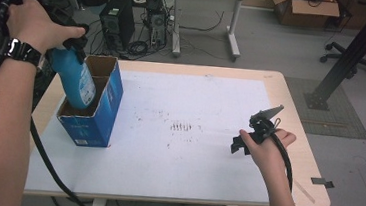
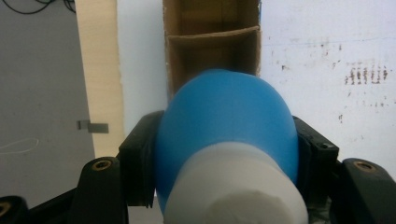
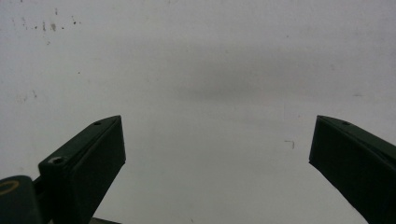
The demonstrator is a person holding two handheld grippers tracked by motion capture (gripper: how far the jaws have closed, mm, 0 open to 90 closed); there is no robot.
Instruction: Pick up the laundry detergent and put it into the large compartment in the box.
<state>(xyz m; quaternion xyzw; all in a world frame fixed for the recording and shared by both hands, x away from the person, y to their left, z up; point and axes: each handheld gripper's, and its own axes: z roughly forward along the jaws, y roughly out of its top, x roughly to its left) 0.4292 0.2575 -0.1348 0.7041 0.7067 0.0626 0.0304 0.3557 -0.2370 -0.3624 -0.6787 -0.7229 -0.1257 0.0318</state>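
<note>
On the white-topped table (image 1: 190, 174), the left tongs (image 2: 224, 154) pinch a blue bottle (image 1: 78, 81) whose base sits inside the near compartment of an open blue carton (image 1: 101, 111) near the left edge, while the right tongs (image 1: 248, 139) hang spread and empty near the right edge.

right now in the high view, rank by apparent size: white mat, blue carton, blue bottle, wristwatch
1. white mat, largest by far
2. blue carton
3. blue bottle, its base hidden inside the carton, so unsure
4. wristwatch, smallest, though nearer the camera
</note>
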